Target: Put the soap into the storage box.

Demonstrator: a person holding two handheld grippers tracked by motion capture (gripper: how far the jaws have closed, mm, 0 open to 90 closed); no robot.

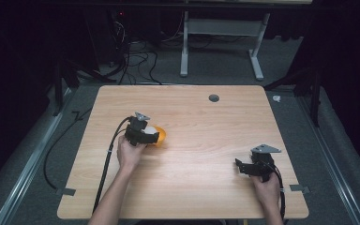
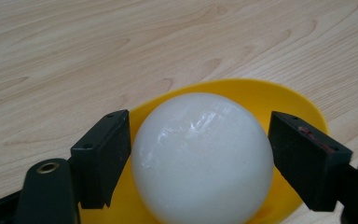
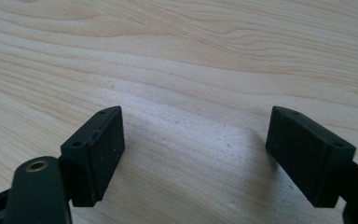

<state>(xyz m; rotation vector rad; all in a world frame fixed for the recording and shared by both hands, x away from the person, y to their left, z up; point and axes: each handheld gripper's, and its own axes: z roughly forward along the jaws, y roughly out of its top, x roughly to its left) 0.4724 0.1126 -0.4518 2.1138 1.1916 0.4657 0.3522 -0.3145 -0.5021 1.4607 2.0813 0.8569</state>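
From the high view, a person's left gripper (image 1: 146,134) rests on the wooden table (image 1: 206,187), angled down at a yellow bowl (image 1: 161,136) left of centre, while the right gripper (image 1: 249,167) sits idle near the right edge, well apart. In the left gripper view, a white ball (image 2: 201,156) sits in the bowl between wide jaws, not clamped; one seems to touch it, probably lining up a grasp. In the right gripper view, jaws spread over bare wood.
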